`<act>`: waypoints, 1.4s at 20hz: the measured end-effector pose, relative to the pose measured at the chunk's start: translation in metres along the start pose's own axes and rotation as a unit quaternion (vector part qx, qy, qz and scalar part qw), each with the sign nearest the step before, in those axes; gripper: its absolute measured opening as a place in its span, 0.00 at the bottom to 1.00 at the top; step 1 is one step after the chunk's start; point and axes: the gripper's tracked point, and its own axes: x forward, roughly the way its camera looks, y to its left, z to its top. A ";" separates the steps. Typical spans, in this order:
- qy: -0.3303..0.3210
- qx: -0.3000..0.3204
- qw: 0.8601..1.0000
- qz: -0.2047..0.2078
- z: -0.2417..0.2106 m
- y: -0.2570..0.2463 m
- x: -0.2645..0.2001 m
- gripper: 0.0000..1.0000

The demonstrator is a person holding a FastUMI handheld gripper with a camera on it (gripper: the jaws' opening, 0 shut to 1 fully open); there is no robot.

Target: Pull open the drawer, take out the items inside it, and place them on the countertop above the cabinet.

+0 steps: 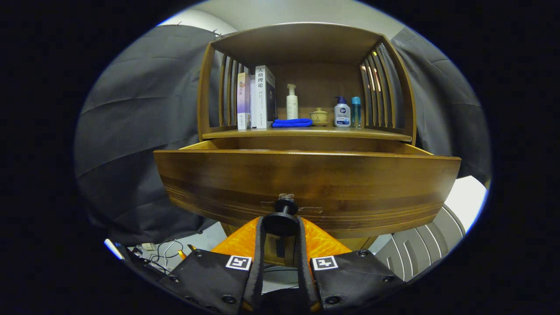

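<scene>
The tongs (280, 224) are seen closed onto the dark round knob (280, 221) at the middle of the drawer front (306, 186), with one finger pressed against each side of the knob. The drawer is drawn partly out of the wooden cabinet (306, 43), so that its front panel stands forward of the cabinet body and its side walls are seen running back beneath the shelf. What lies inside the drawer is hidden by the front panel and cannot be told.

Above the drawer, the table (306, 132) of the cabinet is found inside an open compartment with slatted sides. On it, upright books (256, 98) are stood towards one side, and just beside them a folded blue cloth (292, 123) is laid flat. Behind the cloth a white pump bottle (292, 103) is placed upright. Next along, a small lidded cup (319, 116) is set, then a second pump bottle with a dark blue cap (342, 113), and close beside that a slim blue bottle (356, 111).

Below the cabinet, cables (166, 251) are seen lying on the floor.
</scene>
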 end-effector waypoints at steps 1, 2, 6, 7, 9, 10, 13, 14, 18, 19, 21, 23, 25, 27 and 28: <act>0.001 -0.001 1.000 0.002 0.000 0.000 -0.003 0.36; 0.001 -0.001 1.000 0.003 -0.001 0.002 -0.005 0.36; 0.005 -0.003 1.000 0.005 -0.005 0.005 -0.016 0.36; 0.004 -0.006 1.000 0.007 -0.006 0.006 -0.017 0.36; 0.000 -0.015 1.000 0.007 -0.006 0.006 -0.018 0.36; -0.002 -0.018 1.000 0.006 -0.006 0.006 -0.018 0.36; -0.006 -0.027 1.000 0.008 -0.007 0.006 -0.020 0.43; -0.009 -0.028 1.000 0.008 -0.006 0.005 -0.021 0.50; -0.024 -0.038 0.999 0.015 -0.001 0.003 -0.026 0.78; -0.029 -0.042 0.999 0.014 0.003 0.001 -0.028 0.85; -0.045 -0.046 0.998 0.014 0.011 0.000 -0.034 0.99; -0.067 -0.048 0.996 0.015 0.025 -0.001 -0.039 0.99; -0.086 -0.046 0.995 0.018 0.042 -0.001 -0.044 0.98; -0.107 -0.039 0.993 0.017 0.064 -0.004 -0.047 0.98; -0.121 -0.039 0.992 0.014 0.076 -0.006 -0.048 0.98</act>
